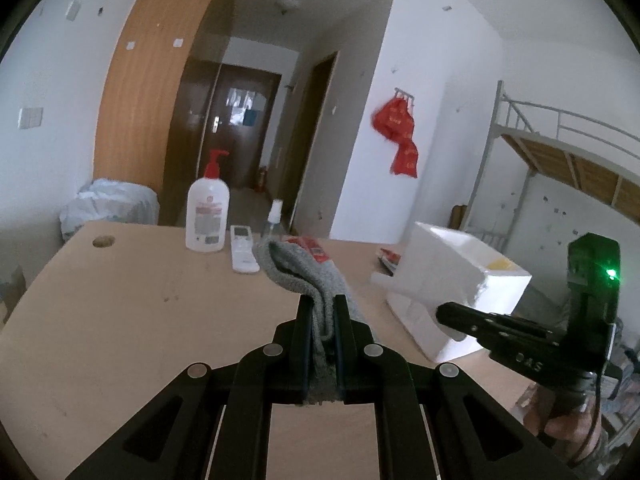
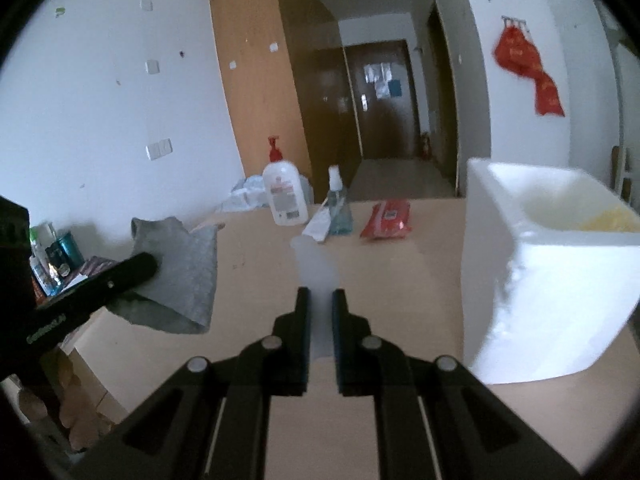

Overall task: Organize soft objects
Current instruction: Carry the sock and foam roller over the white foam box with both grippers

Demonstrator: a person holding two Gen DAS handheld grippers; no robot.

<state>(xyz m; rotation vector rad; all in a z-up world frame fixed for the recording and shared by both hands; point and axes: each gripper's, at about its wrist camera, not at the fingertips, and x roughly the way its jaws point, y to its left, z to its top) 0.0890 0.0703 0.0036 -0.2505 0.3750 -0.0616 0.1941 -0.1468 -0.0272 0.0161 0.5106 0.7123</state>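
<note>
My left gripper (image 1: 323, 300) is shut on a grey knitted sock (image 1: 304, 276) and holds it above the wooden table (image 1: 120, 320). The sock also shows hanging from that gripper in the right wrist view (image 2: 180, 268). My right gripper (image 2: 320, 294) is shut on a pale translucent soft piece (image 2: 314, 268) that stands up between the fingers. A white foam box (image 2: 540, 280) stands on the table just right of my right gripper, with something yellow inside; it also shows in the left wrist view (image 1: 452, 280). The right gripper shows in the left wrist view (image 1: 444, 314) in front of the box.
At the table's far edge stand a pump bottle (image 1: 207, 208), a white remote (image 1: 243, 254), a spray bottle (image 2: 338, 208) and a red packet (image 2: 387, 216). A metal bunk bed (image 1: 560, 152) is at the right. Bottles and cans (image 2: 52, 256) stand left of the table.
</note>
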